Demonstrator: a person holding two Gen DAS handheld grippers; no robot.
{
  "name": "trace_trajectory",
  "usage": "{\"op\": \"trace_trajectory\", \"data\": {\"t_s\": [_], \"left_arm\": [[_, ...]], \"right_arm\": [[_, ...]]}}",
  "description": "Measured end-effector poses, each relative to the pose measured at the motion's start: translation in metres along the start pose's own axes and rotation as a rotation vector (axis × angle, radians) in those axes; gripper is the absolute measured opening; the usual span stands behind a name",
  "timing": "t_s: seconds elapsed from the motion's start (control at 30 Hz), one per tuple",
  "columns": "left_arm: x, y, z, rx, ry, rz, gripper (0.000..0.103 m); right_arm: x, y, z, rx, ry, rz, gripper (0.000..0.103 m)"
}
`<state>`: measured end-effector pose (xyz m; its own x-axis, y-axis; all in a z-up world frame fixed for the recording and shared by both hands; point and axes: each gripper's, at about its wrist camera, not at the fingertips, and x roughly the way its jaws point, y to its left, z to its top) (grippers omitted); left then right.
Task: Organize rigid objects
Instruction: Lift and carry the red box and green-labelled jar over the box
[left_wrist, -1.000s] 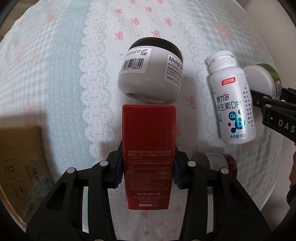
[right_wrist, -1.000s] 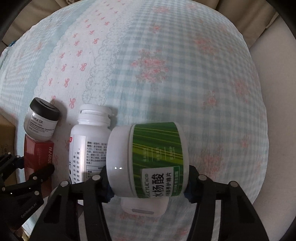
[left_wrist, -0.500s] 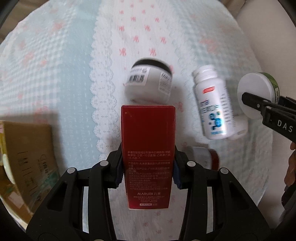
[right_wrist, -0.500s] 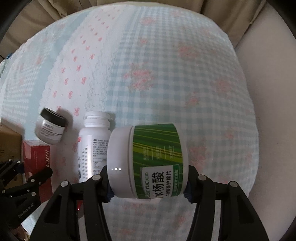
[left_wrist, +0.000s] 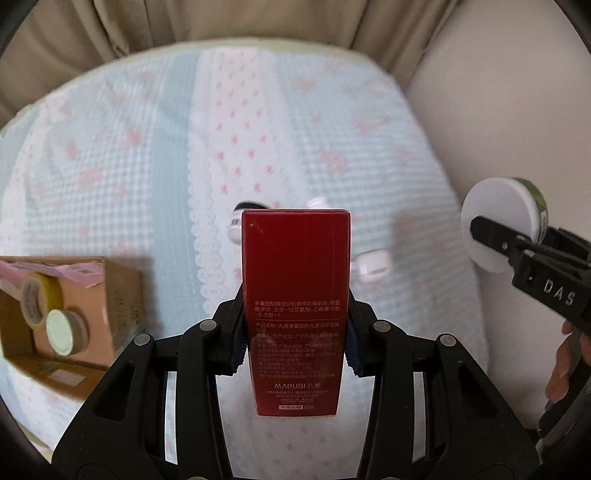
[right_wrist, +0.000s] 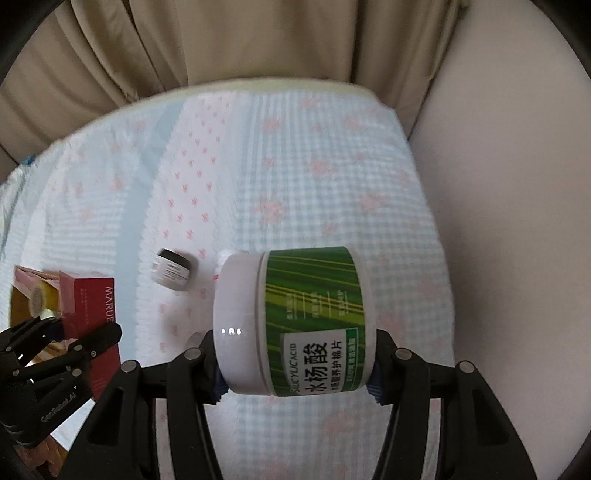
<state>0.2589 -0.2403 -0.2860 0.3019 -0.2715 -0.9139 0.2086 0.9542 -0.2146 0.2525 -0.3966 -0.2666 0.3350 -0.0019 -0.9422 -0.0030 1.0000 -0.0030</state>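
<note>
**Holding two containers above the bedspread**

Holding a tall red carton (left_wrist: 295, 295) upright at frame centre, my left gripper (left_wrist: 295, 347) has both fingers clamped on the carton's long sides; white print and the name MARUBI face the left wrist camera. My right gripper (right_wrist: 295, 365) grips a white jar with a green striped label (right_wrist: 295, 321), lying on its side with the lid end toward frame left. I see the same jar lid-on at the right edge of the left wrist view (left_wrist: 502, 225).

An open cardboard box (left_wrist: 122, 291) sits at lower left of the left wrist view, on the blue-checked bedspread (left_wrist: 110, 206). Inside it lie a yellowish roll of tape (left_wrist: 33, 299) and a second roll with a pale green face (left_wrist: 66, 330), touching each other.

A small grey jar with a black lid (right_wrist: 173, 271) lies on the bedspread, left of centre in the right wrist view. I also see a small white case (left_wrist: 373, 264) just right of the carton; it is blurred.
</note>
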Motion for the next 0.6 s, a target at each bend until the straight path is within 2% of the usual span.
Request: {"op": "trace_trajectory", "data": {"t_s": [0.3,0.47,0.6], "left_arm": [[-0.095,-0.003,-0.022,-0.015,-0.081,-0.042,0.038],[-0.144,0.015,-0.042,-0.022,-0.123,-0.048,0.038],[-0.177,0.044,-0.054,-0.048,-0.154,-0.051,0.038]], "right_arm": [[-0.103,0.014,-0.022,-0.018,-0.126,0.009,0.052],[-0.139,0.043,-0.035,-0.062,-0.161,0.03,0.052],[-0.158,0.077,-0.043,-0.087,-0.175,0.053,0.052]]}}
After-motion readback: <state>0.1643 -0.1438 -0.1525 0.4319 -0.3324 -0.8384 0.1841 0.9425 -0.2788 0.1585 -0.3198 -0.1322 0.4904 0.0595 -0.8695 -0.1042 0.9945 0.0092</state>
